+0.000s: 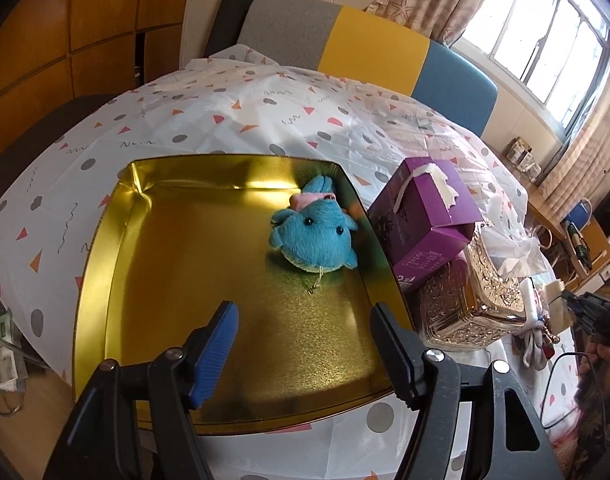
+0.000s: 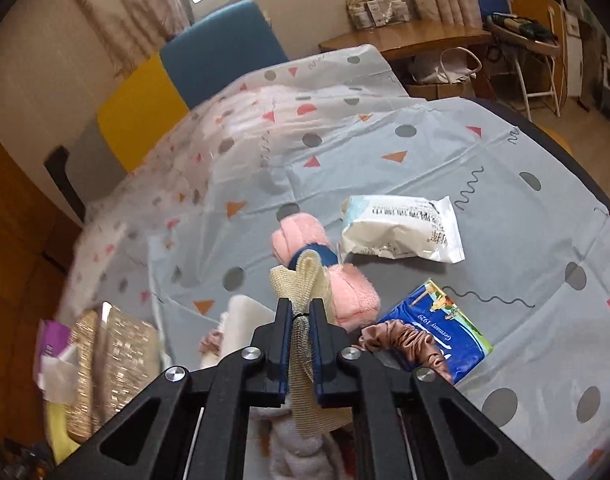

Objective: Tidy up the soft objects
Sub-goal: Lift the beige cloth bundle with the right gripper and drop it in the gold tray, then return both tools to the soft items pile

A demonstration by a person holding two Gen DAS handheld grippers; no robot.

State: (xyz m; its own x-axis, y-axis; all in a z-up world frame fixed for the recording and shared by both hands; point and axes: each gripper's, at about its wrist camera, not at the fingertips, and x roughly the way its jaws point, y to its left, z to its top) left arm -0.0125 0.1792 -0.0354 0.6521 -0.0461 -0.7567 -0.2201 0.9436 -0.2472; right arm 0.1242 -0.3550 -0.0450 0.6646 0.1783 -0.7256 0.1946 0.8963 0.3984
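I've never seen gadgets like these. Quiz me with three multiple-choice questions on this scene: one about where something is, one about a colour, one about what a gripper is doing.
1. Where does the blue plush toy lie?
A. Inside the gold tin tray, near its right wall
B. On top of the purple box
C. On the floor

2. What colour is the scrunchie lying partly on the blue packet?
A. Green
B. Brown
C. White

3. How is the right gripper?
A. Wide open, holding nothing
B. Shut on a beige mesh cloth
C. Shut on the white packet

Answers:
1 A: the toy rests on the tray's floor by the right wall.
2 B: its satin folds look brown.
3 B: the mesh is pinched between the two close-set fingers.
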